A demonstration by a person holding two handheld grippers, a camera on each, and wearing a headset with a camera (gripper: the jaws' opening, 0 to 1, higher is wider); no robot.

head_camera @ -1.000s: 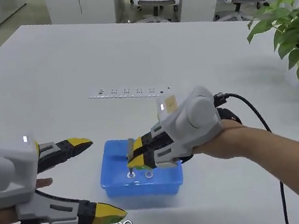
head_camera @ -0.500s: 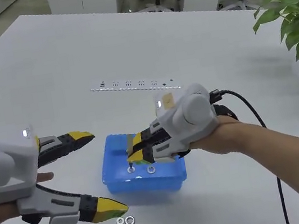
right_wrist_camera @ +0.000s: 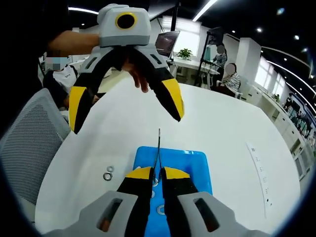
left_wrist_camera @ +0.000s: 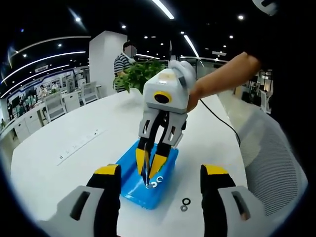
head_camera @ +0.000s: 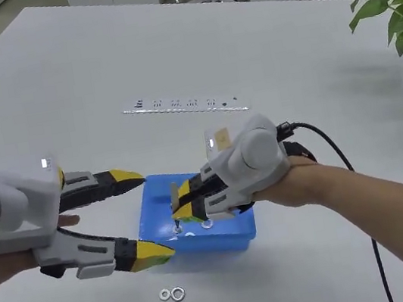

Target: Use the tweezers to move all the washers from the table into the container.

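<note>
A blue container (head_camera: 233, 226) (left_wrist_camera: 132, 178) (right_wrist_camera: 185, 163) sits on the white table. My right gripper (head_camera: 182, 208) (right_wrist_camera: 158, 173) is shut on thin metal tweezers (head_camera: 174, 201) (right_wrist_camera: 158, 148) (left_wrist_camera: 146, 178), which point down into the container. Two washers (head_camera: 207, 224) (left_wrist_camera: 157, 181) lie inside near the tweezers' tips. Two more washers (head_camera: 172, 294) (left_wrist_camera: 184, 204) (right_wrist_camera: 108, 173) lie on the table just in front of the container. My left gripper (head_camera: 146, 215) (left_wrist_camera: 160, 170) (right_wrist_camera: 127, 118) is open and holds nothing, its jaws spread beside the container's left end.
A white power strip (head_camera: 183, 105) (left_wrist_camera: 76, 146) lies flat behind the container. A black cable (head_camera: 342, 167) trails from the right gripper along the arm. A green plant (head_camera: 401, 4) stands at the far right. Office chairs and people are beyond the table.
My left gripper has risen and drawn closer to the container, leaving the two table washers farther from its lower jaw. The right gripper stays over the container with the tweezers.
</note>
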